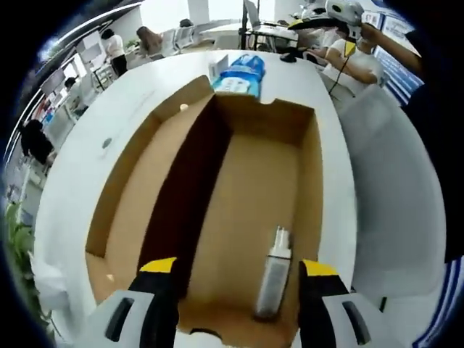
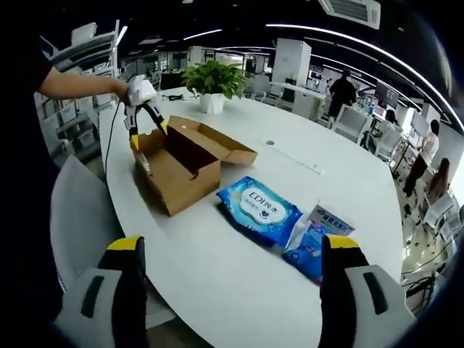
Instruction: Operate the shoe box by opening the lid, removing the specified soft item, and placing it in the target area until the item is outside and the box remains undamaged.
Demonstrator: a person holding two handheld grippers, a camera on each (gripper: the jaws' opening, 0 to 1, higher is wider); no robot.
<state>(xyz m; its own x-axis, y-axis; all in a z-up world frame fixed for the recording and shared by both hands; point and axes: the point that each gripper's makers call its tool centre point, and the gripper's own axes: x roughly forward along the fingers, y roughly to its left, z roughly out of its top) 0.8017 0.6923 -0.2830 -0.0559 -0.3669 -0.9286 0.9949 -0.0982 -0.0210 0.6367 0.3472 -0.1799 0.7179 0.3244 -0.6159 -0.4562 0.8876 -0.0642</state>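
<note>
- The left gripper [image 1: 238, 272] hangs over the near end of the open shoe box [image 1: 217, 210], jaws spread wide and grasping nothing. In the right gripper view it shows far left [image 2: 145, 129], held by a person's hand at the box's far end.
- The right gripper [image 2: 230, 250] is released too, jaws apart over bare white table [image 2: 217, 290], well clear of the box.
- The box's lid [image 1: 141, 188] is already folded out flat to the left. Inside lies one thing that I can make out — a slim pale tube or bottle [image 1: 272, 279] along the right wall at the near end, just between the left jaws. Whether it is the soft item named I cannot tell.
- Two soft packs already lie outside on the table: a blue wipes pack [image 2: 258, 209] just right of the box, and a smaller blue-and-white pack [image 2: 313, 243] beyond it.
- Risk: the right jaw sits close to the cardboard wall, so a descent off-line could catch or crush that wall — the box must stay undamaged.
- Risk: the tube looks smooth and narrow; a pinch across its round side may squirt it out or tip it.
- Risk: nothing steadies the light box, so lifting could drag it along the table.
- Writing: the wipes pack reads "EDI" with Chinese characters; the smaller pack's label is too small to read.
</note>
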